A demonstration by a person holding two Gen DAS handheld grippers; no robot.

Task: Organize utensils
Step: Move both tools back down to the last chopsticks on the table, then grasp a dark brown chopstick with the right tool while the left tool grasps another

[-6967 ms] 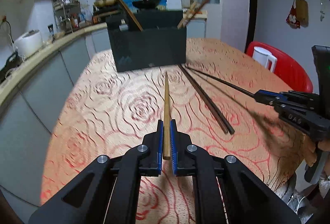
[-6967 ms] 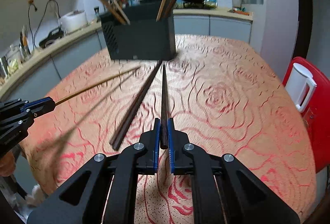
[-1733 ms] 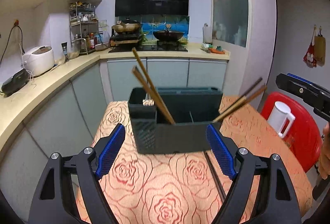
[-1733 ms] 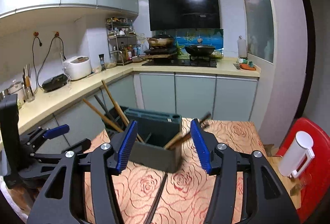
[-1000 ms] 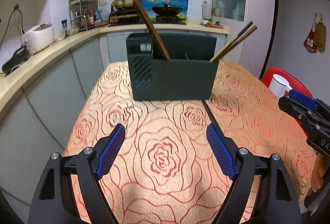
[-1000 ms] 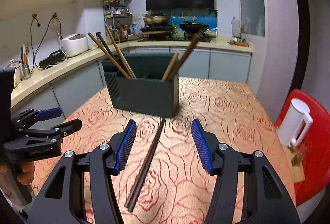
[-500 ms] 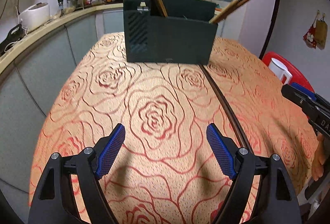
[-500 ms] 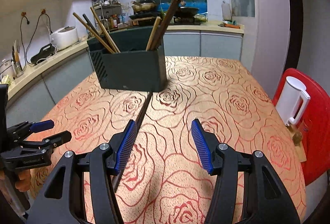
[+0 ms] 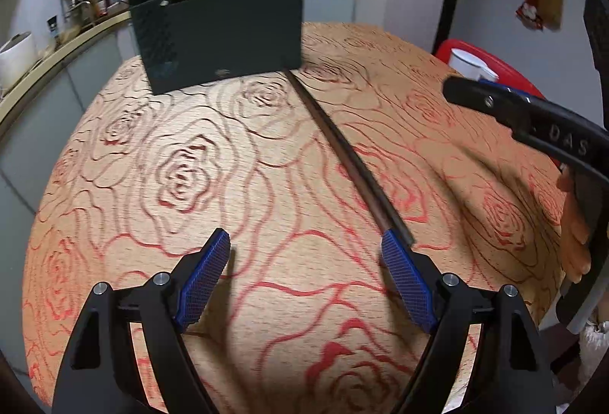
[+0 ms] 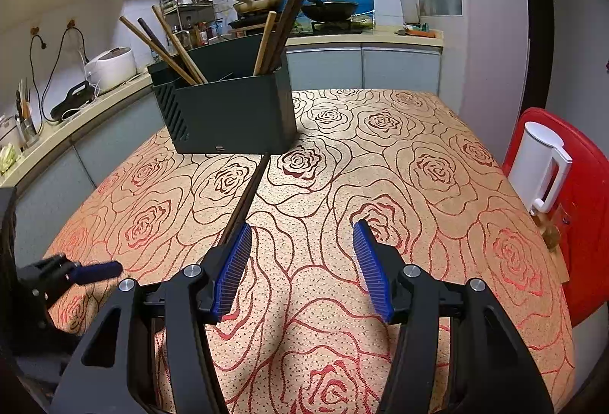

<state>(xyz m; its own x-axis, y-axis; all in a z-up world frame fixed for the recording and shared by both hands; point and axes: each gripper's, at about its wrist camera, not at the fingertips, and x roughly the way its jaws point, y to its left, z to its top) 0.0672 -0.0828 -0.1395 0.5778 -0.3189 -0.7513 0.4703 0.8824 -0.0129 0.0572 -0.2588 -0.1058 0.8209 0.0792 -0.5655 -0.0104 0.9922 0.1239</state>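
Note:
A dark utensil holder (image 9: 220, 33) (image 10: 228, 117) stands at the far end of the table with several chopsticks (image 10: 281, 21) leaning out of it. A pair of dark chopsticks (image 9: 342, 155) (image 10: 247, 197) lies on the rose-patterned tablecloth, running from the holder toward me. My left gripper (image 9: 306, 250) is open and empty, low over the cloth, its right finger next to the near end of the dark pair. My right gripper (image 10: 300, 238) is open and empty, its left finger beside the same pair.
The table (image 10: 437, 185) is covered by an orange cloth with red roses. A red chair (image 10: 571, 204) with a white jug (image 10: 540, 162) stands at the right edge. A kitchen counter (image 10: 57, 132) with appliances runs along the left. The right gripper also shows in the left wrist view (image 9: 533, 124).
Both grippers have come down and forward toward the table from above the holder. The left gripper's right finger now sits at the near end of the dark chopsticks. Both stay open.

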